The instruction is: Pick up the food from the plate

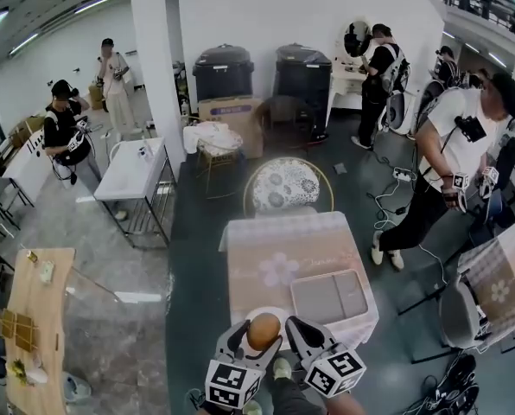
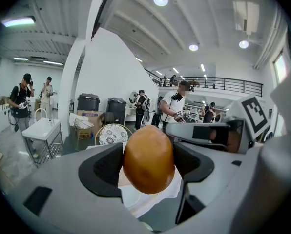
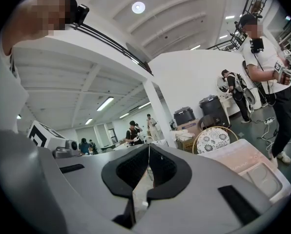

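Note:
A brown, smooth, egg-shaped piece of food (image 2: 148,159) sits between the two dark pads of my left gripper (image 1: 262,335), which is shut on it. The food (image 1: 263,329) hangs just above a white plate (image 1: 251,315) at the near edge of the table. In the left gripper view the plate (image 2: 135,199) shows below the food. My right gripper (image 1: 295,328) is close beside it on the right. In the right gripper view its jaws meet along a thin line, so the right gripper (image 3: 148,167) is shut with nothing in it.
The table has a pink flowered cloth (image 1: 279,253), with a grey tray (image 1: 329,296) at its near right. A round patterned chair (image 1: 285,185) stands behind the table. Several people stand around the room. A wooden bench (image 1: 37,318) is at the far left.

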Motion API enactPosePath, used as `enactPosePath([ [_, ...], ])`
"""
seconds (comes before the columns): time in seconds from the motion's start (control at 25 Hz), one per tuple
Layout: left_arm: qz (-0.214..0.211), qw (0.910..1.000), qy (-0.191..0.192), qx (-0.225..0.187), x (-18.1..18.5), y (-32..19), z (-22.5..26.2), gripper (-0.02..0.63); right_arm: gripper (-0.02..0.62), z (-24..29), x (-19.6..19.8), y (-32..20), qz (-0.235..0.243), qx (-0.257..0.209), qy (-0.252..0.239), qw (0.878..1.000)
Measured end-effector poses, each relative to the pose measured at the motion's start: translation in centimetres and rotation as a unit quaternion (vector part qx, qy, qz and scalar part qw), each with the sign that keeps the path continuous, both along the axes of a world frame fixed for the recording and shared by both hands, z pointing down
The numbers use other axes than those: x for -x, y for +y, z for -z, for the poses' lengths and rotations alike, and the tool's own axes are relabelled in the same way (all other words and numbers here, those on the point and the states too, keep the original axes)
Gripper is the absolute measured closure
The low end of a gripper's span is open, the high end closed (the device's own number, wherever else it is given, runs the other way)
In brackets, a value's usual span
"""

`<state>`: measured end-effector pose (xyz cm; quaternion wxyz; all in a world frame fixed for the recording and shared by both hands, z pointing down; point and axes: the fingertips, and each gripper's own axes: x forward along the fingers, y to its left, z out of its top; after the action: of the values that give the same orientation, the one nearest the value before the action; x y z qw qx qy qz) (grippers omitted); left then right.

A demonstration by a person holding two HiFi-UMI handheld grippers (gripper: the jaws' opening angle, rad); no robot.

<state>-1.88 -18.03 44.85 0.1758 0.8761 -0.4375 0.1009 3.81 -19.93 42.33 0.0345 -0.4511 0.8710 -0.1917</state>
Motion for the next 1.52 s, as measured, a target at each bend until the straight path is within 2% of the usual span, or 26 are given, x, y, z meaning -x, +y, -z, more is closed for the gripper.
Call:
enactPosePath([
  [0.44,-0.010,0.9973,0.038,-0.062,2.0,2.9,7.5,0.281,0.580,4.5,2.1,2.8,-0.005,-0.044,0.010,0.999],
  [0.76,-0.005,0.9964,0.045,-0.071,3.1,4.5,8.4,0.281,0.580,5.5,2.5,4.3,-0.013,-0.055,0.020,0.998],
  [1.52,-0.001,0.9966,0.041,-0.072,2.6,5.5,7.7,0.281,0.580,4.9,2.2,5.9,-0.015,-0.053,0.036,0.998],
])
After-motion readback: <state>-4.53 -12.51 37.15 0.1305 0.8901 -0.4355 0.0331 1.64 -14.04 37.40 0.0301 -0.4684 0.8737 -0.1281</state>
